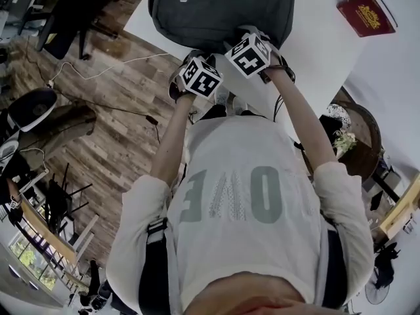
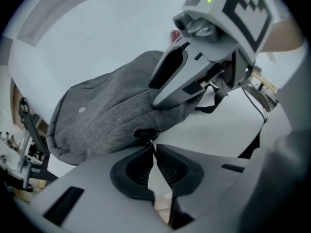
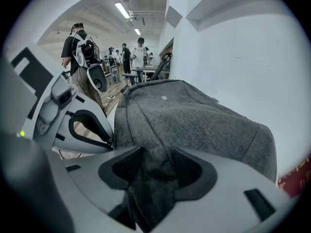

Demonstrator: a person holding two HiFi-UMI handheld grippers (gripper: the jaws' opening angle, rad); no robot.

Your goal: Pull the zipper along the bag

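A: Where is the dark grey fabric backpack?

B: It lies flat on the white table, close to the edge in front of the person. A dark red book lies on the same table, well apart from it.

A: What about the left gripper?

B: Its 2 jaws are pressed together on the small black zipper pull at the backpack's rim.

A: And the right gripper?

B: Its jaws pinch a fold of the grey fabric, just beside the left gripper.
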